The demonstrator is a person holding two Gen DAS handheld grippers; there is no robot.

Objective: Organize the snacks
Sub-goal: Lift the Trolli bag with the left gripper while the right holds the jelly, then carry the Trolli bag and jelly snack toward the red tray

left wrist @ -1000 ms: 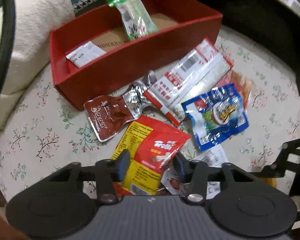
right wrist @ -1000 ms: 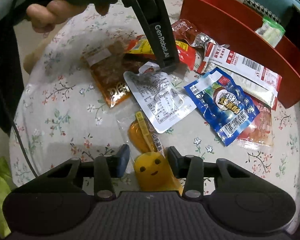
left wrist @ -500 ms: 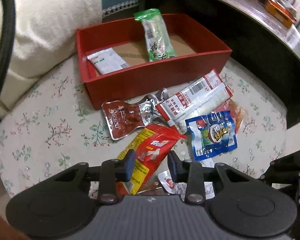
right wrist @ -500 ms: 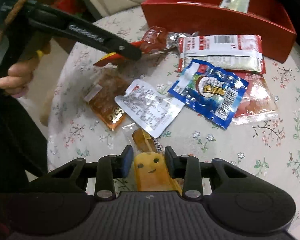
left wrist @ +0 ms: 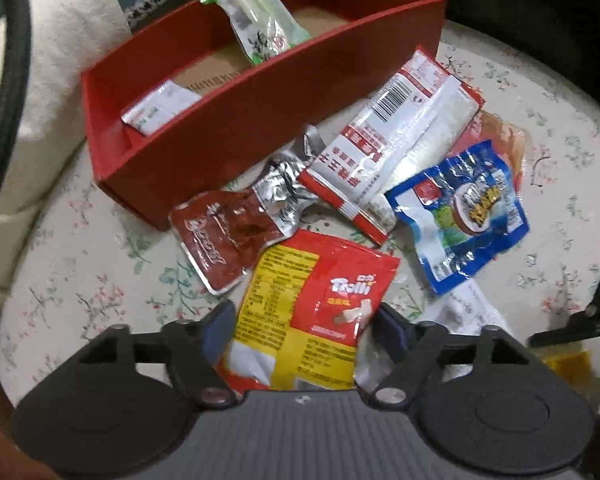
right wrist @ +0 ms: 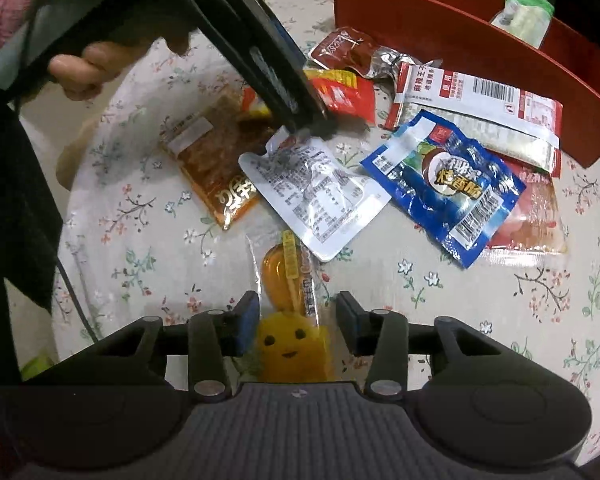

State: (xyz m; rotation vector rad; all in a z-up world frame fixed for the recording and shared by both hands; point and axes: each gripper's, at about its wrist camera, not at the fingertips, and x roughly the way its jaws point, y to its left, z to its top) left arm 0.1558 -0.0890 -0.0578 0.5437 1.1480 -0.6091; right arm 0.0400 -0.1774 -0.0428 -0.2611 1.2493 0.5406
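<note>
Snack packets lie on a floral tablecloth [left wrist: 80, 280] in front of a red box [left wrist: 236, 120]. The box holds a green packet [left wrist: 256, 28] and a small white packet [left wrist: 160, 106]. My left gripper [left wrist: 304, 326] is open, its fingers on either side of the red and yellow Trolli packet [left wrist: 312, 304]. My right gripper [right wrist: 296, 320] is open around the yellow smiley-face packet [right wrist: 292, 336], with a gap on the right side. The left gripper also shows in the right wrist view [right wrist: 316, 122], low over the pile.
A brown-red pouch [left wrist: 224, 236], a long red and white packet [left wrist: 396, 136], a blue packet [left wrist: 464, 212] and an orange packet [left wrist: 504, 132] lie near the box. A white label-side pouch [right wrist: 316, 192] and a brown spicy packet [right wrist: 216, 160] lie left. A cream cushion [left wrist: 52, 80] borders the table.
Both grippers dropped back down to the table and opened wider. The left fingers now flank the Trolli packet widely; the right fingers have spread from the yellow packet.
</note>
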